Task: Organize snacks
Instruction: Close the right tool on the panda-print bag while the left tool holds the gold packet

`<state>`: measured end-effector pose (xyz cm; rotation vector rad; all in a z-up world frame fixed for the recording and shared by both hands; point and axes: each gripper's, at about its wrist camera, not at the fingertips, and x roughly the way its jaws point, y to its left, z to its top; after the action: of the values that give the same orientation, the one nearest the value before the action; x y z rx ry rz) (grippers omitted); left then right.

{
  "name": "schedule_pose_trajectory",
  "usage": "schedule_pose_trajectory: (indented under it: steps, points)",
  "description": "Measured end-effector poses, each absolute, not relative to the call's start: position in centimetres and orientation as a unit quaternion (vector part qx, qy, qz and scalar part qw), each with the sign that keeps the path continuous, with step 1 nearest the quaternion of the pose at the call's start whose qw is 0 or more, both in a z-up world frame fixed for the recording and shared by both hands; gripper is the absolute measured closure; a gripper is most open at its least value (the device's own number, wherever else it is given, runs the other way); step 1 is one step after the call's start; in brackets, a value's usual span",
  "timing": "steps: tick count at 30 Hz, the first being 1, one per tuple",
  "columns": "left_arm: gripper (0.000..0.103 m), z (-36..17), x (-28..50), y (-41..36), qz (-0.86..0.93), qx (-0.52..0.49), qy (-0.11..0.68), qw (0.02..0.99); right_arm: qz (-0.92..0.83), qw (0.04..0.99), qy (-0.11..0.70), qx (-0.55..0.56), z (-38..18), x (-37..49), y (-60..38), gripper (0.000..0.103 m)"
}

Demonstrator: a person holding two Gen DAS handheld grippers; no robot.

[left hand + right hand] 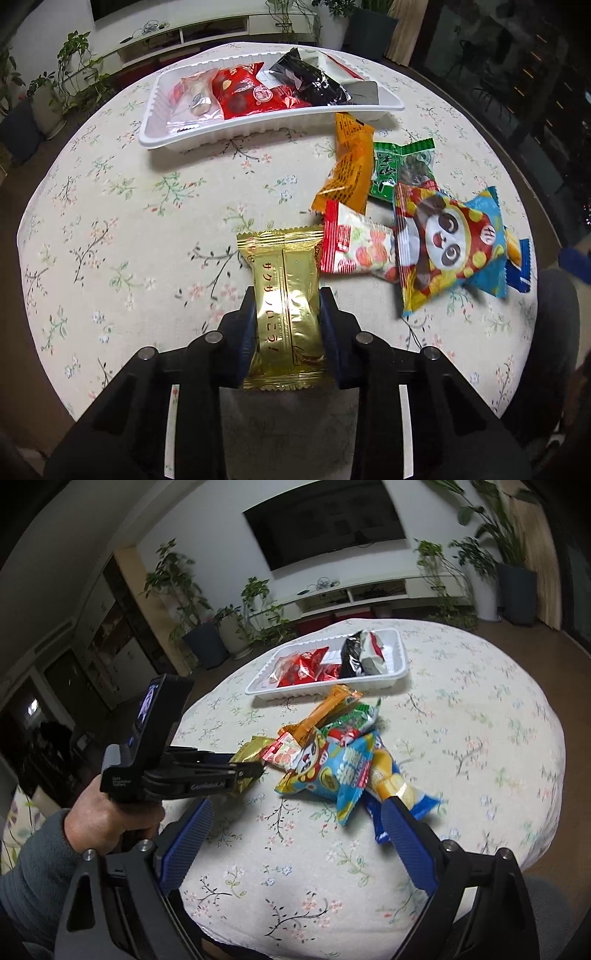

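Left gripper (287, 306) is clamped on the gold packet (283, 310), near the loose snack pile (406, 229). Right gripper (295, 834) jaws stand wide apart. White tray (258, 129) sits far.

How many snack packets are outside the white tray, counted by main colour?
Gold packet, held in the left fingers: 1
Orange packet: 1
Green packet: 1
Red-and-white packet: 1
Panda packet: 1
Yellow-and-blue packet, partly hidden: at least 1
Total: at least 6
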<state>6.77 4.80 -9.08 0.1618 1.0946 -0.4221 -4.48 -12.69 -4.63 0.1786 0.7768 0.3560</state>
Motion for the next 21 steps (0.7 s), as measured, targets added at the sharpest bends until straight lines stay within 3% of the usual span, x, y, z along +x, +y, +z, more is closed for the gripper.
schedule_pose_trajectory:
  steps: [8,15,21]
  points:
    - [0.074,-8.9,3.5,6.9,-0.209,0.043,0.513,0.832,0.232,0.874,0.42,-0.081,-4.2,-0.7,-9.7,0.012]
    - [0.074,-8.7,2.0,7.3,-0.218,0.032,0.51,0.831,0.259,0.821,0.477,-0.178,-6.3,3.6,-7.6,0.025]
    - [0.074,-8.7,1.7,7.4,-0.223,0.03,0.51,0.83,0.28,0.781,0.502,-0.244,-7.7,4.5,-5.9,0.026]
